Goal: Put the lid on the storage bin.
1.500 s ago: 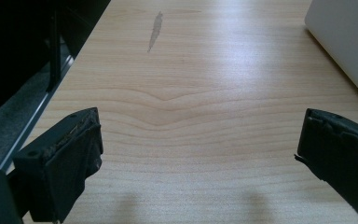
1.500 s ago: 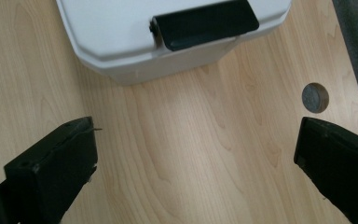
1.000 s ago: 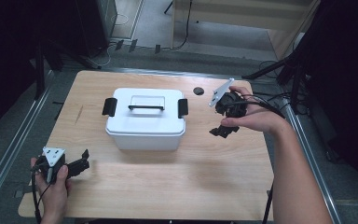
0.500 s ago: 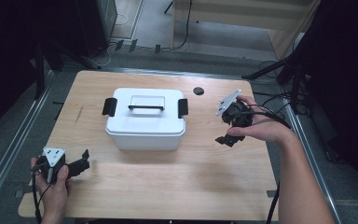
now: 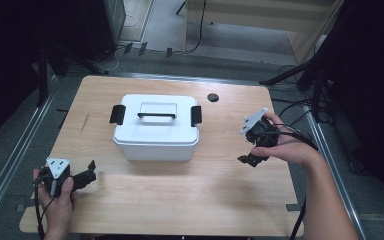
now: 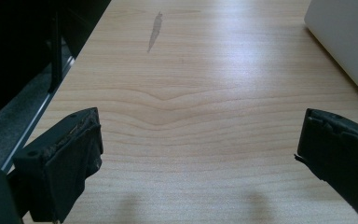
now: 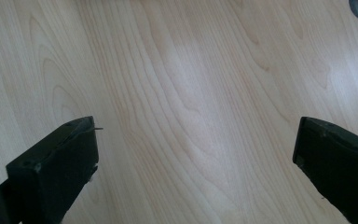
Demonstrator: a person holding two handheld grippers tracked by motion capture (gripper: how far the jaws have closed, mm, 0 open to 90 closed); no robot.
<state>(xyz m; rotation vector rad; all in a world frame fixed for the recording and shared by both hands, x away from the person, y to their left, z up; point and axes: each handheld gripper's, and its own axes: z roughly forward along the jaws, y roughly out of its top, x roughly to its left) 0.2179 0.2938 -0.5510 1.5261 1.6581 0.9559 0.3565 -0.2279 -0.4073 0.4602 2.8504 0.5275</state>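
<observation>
Since the earlier frame the right gripper (image 5: 251, 159) has drawn back from the white lidded storage box (image 5: 156, 129) toward the table's (image 5: 180, 210) near right edge, jaws spread wide and empty. The box sits to its left, well apart, lid on and both black side latches closed. The left gripper (image 5: 82, 176) rests wide open, the box ahead to its right. Judging by this, the box is closed, with perhaps nothing left to do.
</observation>
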